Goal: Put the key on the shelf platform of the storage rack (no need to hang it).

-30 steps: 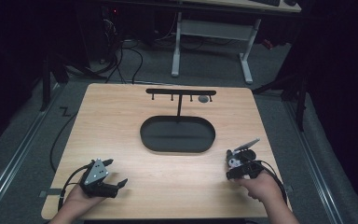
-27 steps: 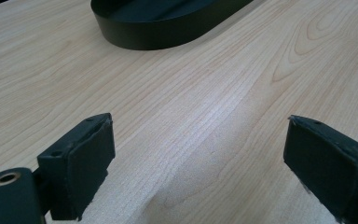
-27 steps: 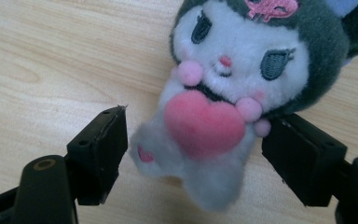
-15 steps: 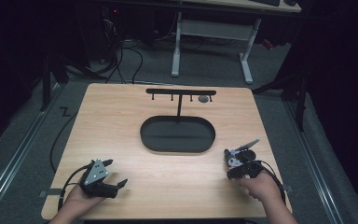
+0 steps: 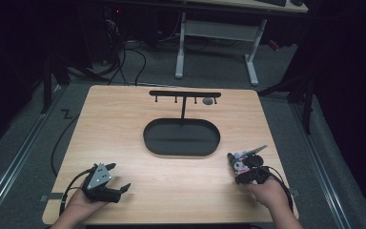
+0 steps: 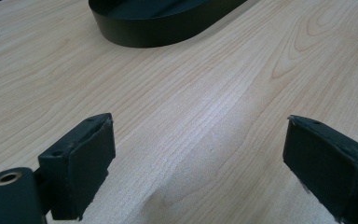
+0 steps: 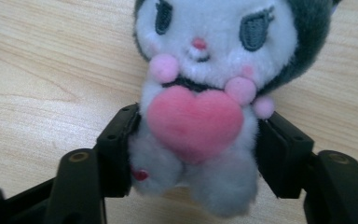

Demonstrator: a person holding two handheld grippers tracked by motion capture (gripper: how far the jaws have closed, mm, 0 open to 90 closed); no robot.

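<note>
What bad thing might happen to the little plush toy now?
The right claw, whose jaws have just been closing, pinches only the plush toy's soft lower body, so it might slip out or flop when lifted. The black stand's hooks are far across the table, so the toy could drop on the way.

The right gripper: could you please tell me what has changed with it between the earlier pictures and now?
The right gripper has just been closing its jaws, and they now press on the body of the plush toy, which lies on the table. The hand barely shifted. The left gripper stayed open and in place over bare wood, and the black stand did not move.
</note>
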